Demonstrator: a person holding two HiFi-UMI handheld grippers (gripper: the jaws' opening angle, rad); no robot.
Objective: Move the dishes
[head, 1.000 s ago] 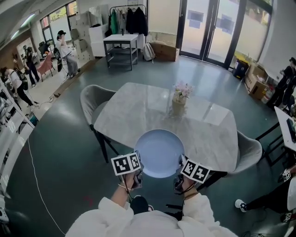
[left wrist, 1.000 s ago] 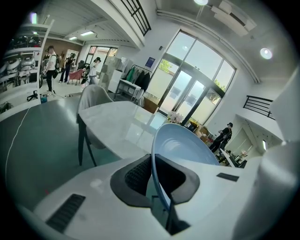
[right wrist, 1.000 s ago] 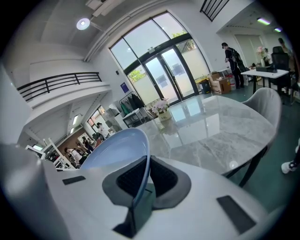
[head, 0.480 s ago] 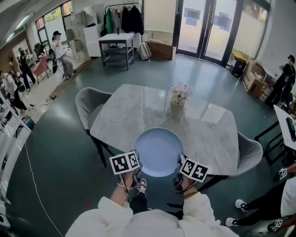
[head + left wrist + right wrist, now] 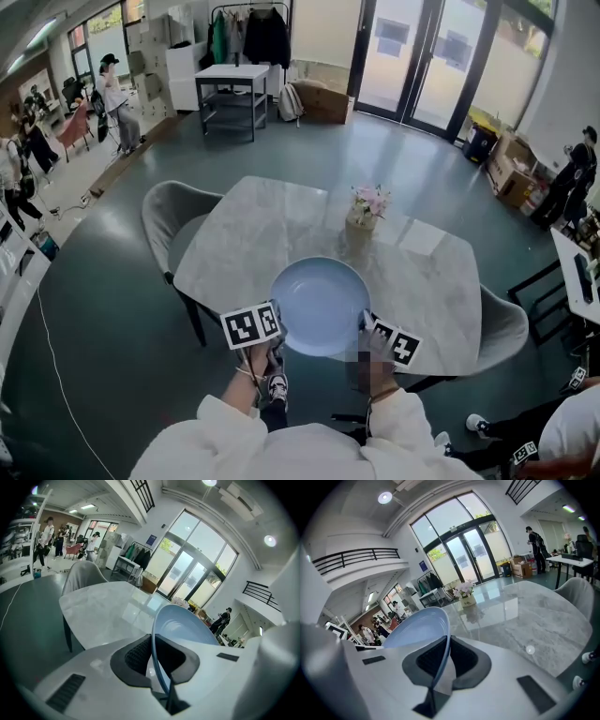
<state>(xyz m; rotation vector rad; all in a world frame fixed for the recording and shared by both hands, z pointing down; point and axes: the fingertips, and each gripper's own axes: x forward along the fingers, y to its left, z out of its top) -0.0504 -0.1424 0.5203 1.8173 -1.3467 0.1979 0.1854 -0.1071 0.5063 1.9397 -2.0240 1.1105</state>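
The blue plate (image 5: 321,305) is clamped at opposite rims by the left hand-held gripper (image 5: 275,330) and right hand-held gripper (image 5: 364,328); if carried unevenly, it could be twisted loose and dropped.

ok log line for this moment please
left hand-held gripper: shut on plate rim | right hand-held gripper: shut on plate rim | plate: blue, at near edge of table | vase: beyond plate
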